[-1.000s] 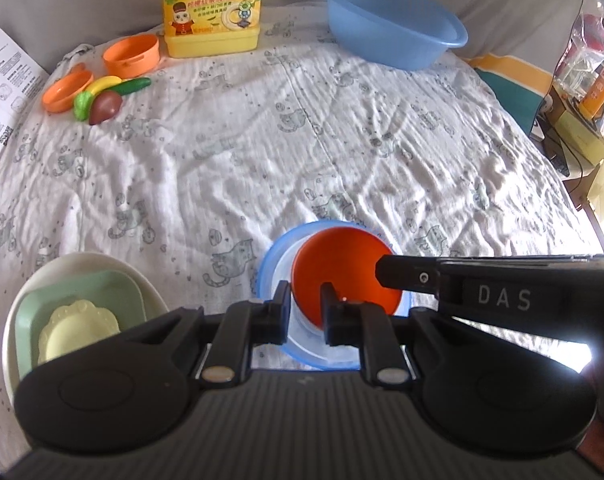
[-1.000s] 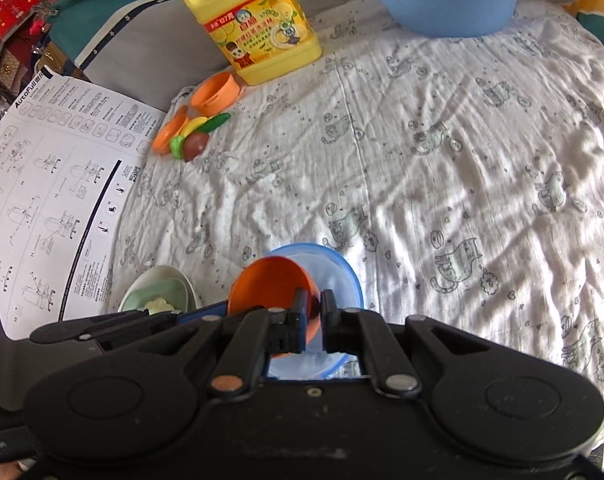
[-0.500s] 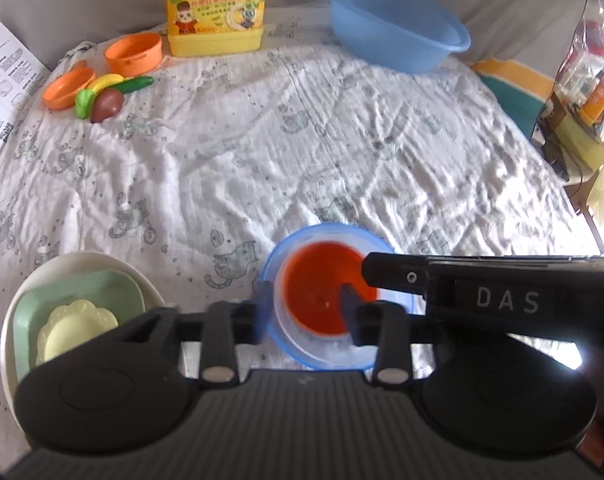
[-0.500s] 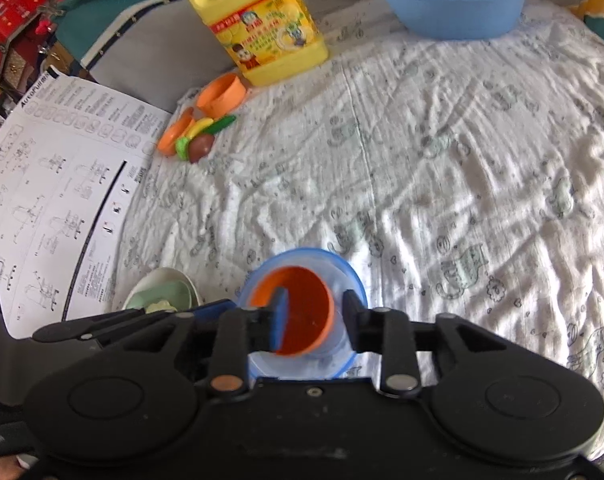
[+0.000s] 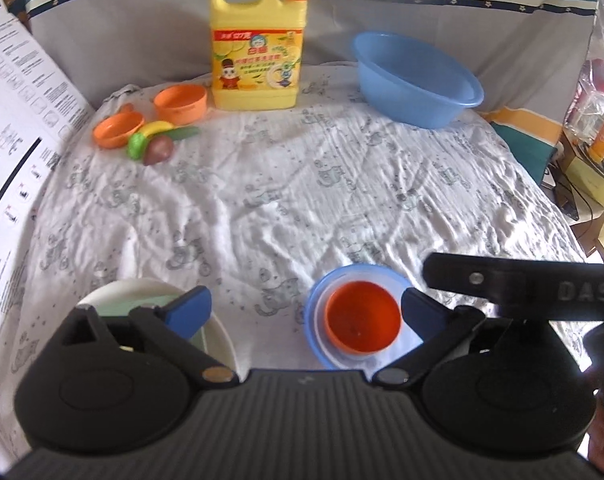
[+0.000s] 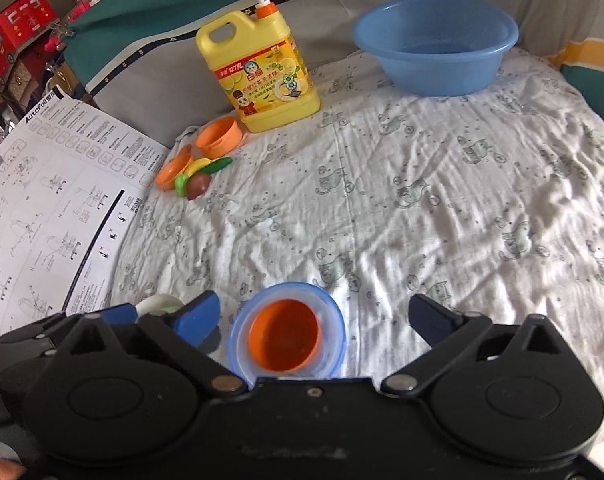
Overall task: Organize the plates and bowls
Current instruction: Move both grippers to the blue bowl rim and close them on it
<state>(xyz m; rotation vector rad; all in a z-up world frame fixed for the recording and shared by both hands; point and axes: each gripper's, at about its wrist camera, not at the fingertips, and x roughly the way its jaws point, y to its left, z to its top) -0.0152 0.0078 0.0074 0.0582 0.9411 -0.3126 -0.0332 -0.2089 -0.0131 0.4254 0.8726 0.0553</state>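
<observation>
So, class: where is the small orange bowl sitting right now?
The orange bowl sits nested in the blue-rimmed bowl at the near edge of the cloth, low centre in both wrist views, right of the white plate.

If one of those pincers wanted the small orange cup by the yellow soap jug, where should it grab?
Probably the thin rim of the small orange plastic cup, from above. It stands upright with its open mouth up, so one finger could slip inside the wall and one outside. The near side looks freer; the yellow detergent jug stands close behind.
</observation>
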